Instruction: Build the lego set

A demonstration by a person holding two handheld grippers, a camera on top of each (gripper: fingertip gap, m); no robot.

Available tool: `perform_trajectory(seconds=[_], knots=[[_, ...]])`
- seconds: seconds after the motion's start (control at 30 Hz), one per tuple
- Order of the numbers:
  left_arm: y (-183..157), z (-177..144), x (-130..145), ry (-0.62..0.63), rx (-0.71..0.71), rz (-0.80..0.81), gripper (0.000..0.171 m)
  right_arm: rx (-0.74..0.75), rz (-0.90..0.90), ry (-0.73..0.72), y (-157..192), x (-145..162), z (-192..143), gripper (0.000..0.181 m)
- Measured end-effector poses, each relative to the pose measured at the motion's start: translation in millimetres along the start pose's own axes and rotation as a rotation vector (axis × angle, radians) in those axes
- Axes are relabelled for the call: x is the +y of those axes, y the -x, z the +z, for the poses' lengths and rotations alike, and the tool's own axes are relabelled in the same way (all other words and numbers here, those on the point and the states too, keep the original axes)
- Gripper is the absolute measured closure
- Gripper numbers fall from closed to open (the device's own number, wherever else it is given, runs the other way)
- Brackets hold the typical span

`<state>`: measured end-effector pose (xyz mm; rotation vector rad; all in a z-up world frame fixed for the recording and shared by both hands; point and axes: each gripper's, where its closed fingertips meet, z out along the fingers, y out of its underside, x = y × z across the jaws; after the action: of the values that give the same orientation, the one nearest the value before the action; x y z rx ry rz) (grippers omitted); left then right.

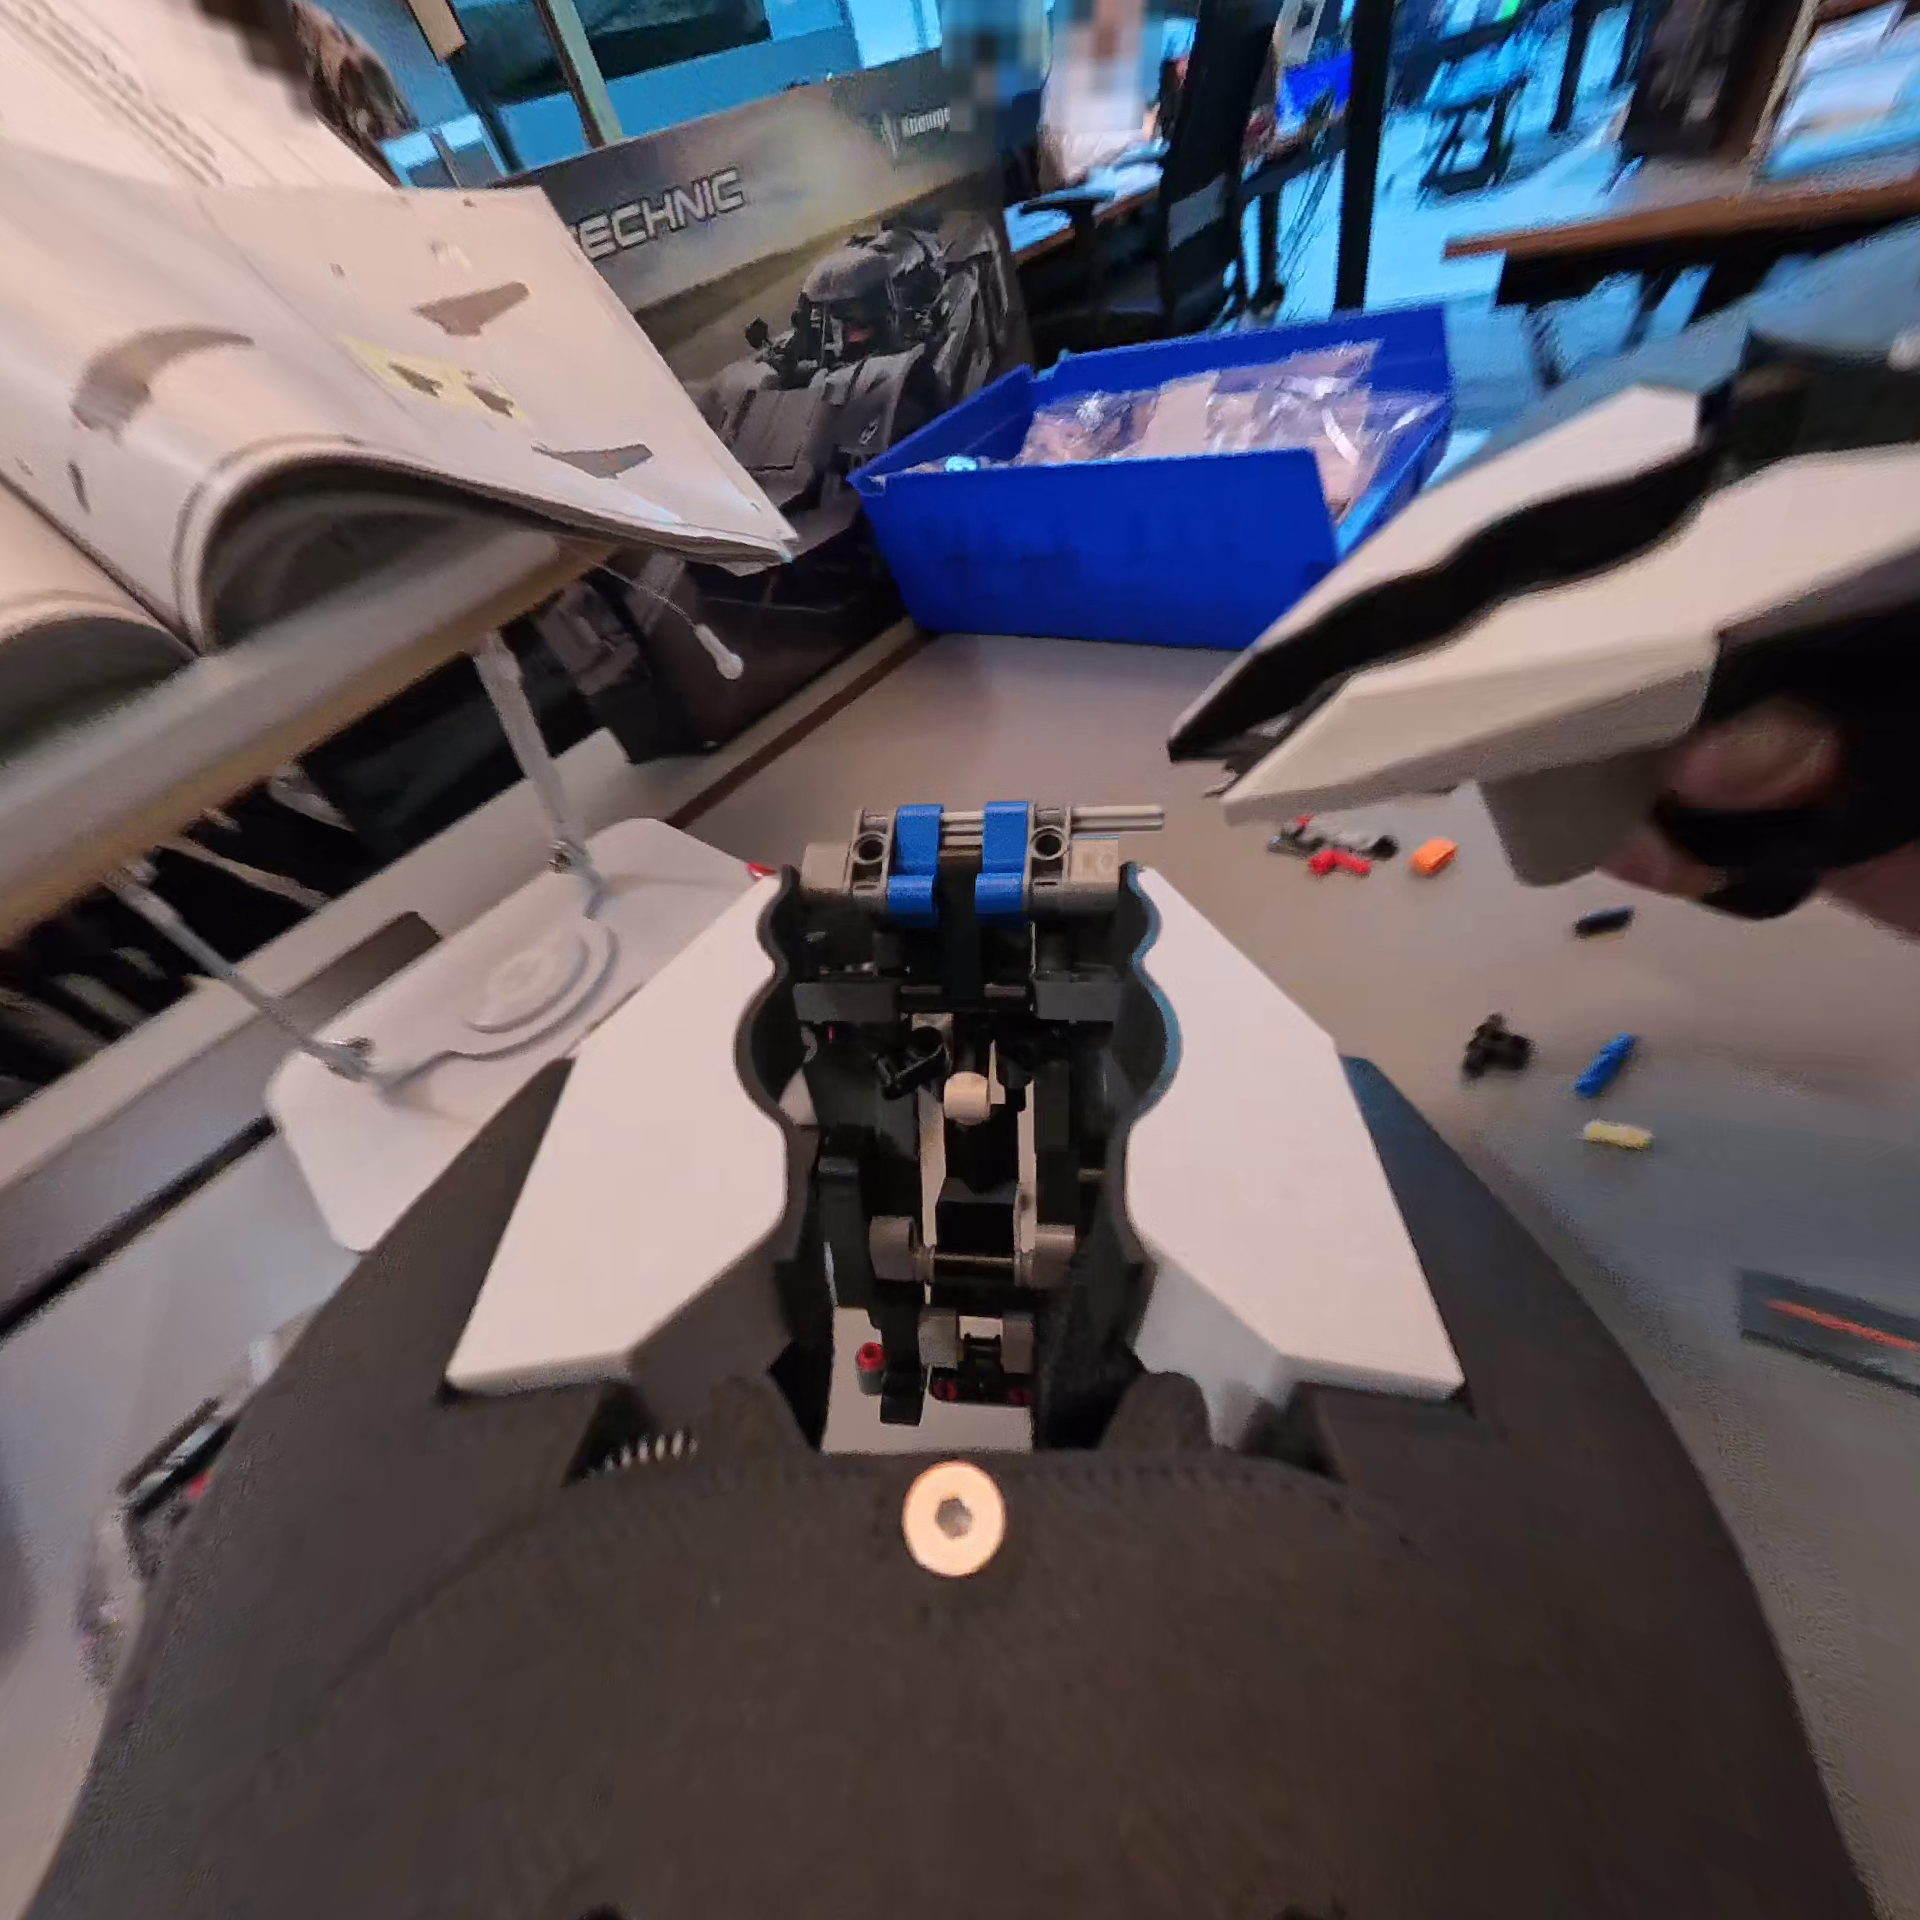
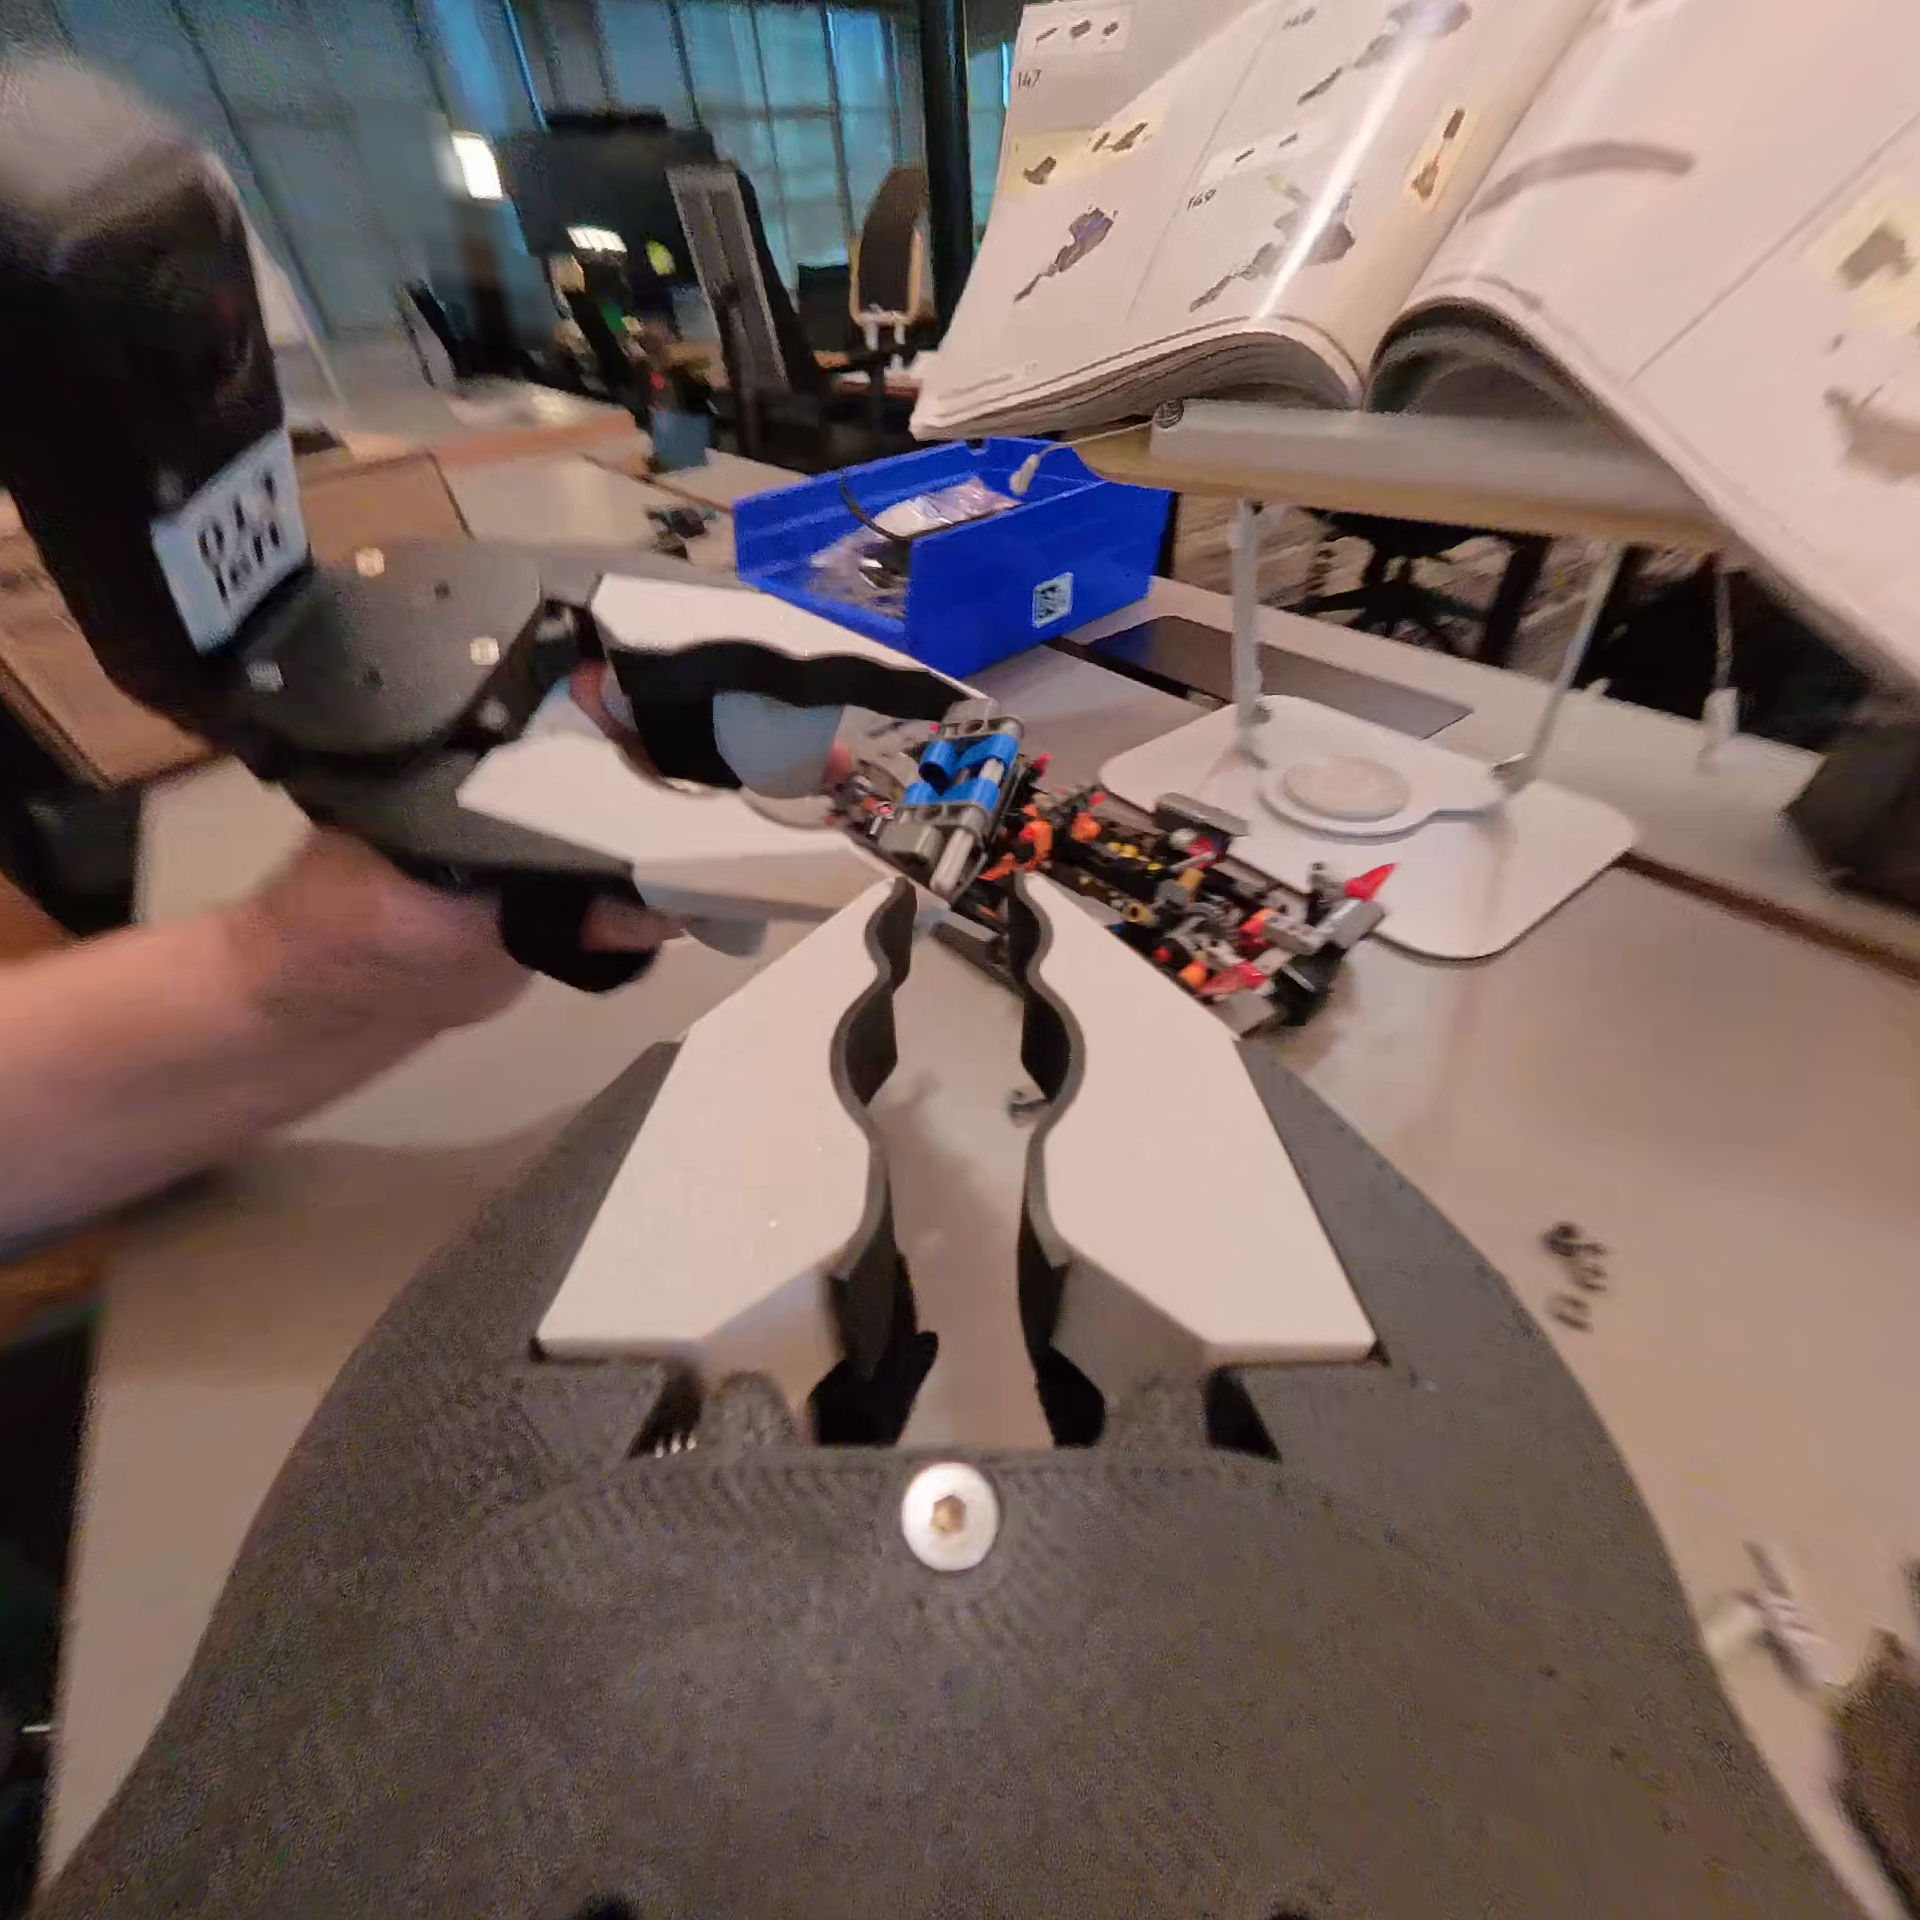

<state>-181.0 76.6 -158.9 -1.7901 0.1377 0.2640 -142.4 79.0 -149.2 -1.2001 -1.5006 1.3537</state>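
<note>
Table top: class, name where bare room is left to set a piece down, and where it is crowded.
Bare table lies right of the right gripper, short of the book stand base. Crowded: around the lego model clamped by the left gripper, and among loose pieces.

Lego assembly (image 1: 961, 1091): black frame, blue and grey connectors. Parts bin (image 1: 1132, 520): blue. Table (image 1: 1299, 1039): light grey. Loose orange piece (image 1: 1434, 855).
</note>
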Motion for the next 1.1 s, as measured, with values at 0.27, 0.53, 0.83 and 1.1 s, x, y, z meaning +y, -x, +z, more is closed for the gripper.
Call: perform_trajectory(seconds=[0.27, 0.53, 0.83, 1.1], knots=[[-8.9, 0.6, -11.3, -0.044, -0.095, 0.187, 0.114, -0.138, 0.291, -0.046, 3.2, 1.6, 5.1, 0.178], [-7.6, -0.9, -9.9, -0.032, -0.152, 0.247, 0.114, -0.164, 0.391, -0.066, 3.6, 4.1, 6.1, 0.180], [-8.1, -0.7, -6.3, -0.027, -0.142, 0.191, 0.114, -0.149, 0.380, -0.074, 3.9, 6.8, 5.6, 0.180], [-15.6, 3.2, -3.4, -0.029, -0.117, 0.193, 0.114, -0.145, 0.381, -0.076, 3.3, 12.3, -1.7, 0.180]])
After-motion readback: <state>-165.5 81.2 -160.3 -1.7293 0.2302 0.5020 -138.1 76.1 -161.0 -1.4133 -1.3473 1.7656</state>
